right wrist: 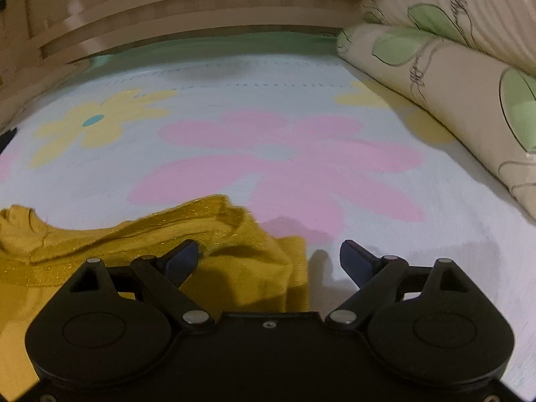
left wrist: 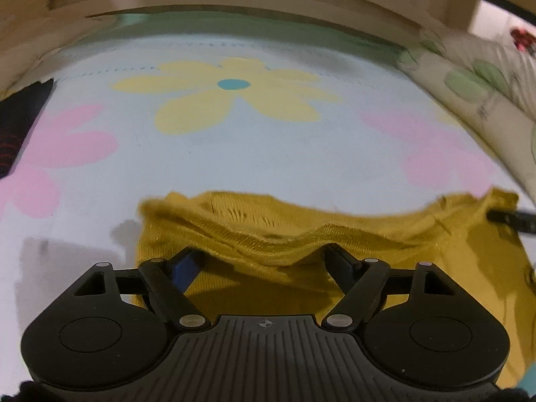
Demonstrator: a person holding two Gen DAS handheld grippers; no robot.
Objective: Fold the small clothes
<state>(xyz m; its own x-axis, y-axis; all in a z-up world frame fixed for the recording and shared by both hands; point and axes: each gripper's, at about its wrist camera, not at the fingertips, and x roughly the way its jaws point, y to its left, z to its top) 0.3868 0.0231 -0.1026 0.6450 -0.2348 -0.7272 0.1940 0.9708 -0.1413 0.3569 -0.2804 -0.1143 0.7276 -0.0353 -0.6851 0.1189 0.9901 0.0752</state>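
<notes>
Left gripper (left wrist: 268,261) released, right gripper (right wrist: 269,258) released | yellow top (left wrist: 301,234) rumpled on sheet (left wrist: 234,154) | folding barely begun

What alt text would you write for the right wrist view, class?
A crumpled mustard-yellow knit garment lies on a pale floral bedsheet, under the left half of the right gripper, whose jaws stand open. A leaf-print pillow lies at right.

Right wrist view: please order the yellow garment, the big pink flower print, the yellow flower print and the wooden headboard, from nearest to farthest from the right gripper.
From the right gripper:
1. yellow garment, at its fingers, left side.
2. pink flower print, ahead, centre.
3. yellow flower print, farther, left.
4. wooden headboard, at the back.
</notes>
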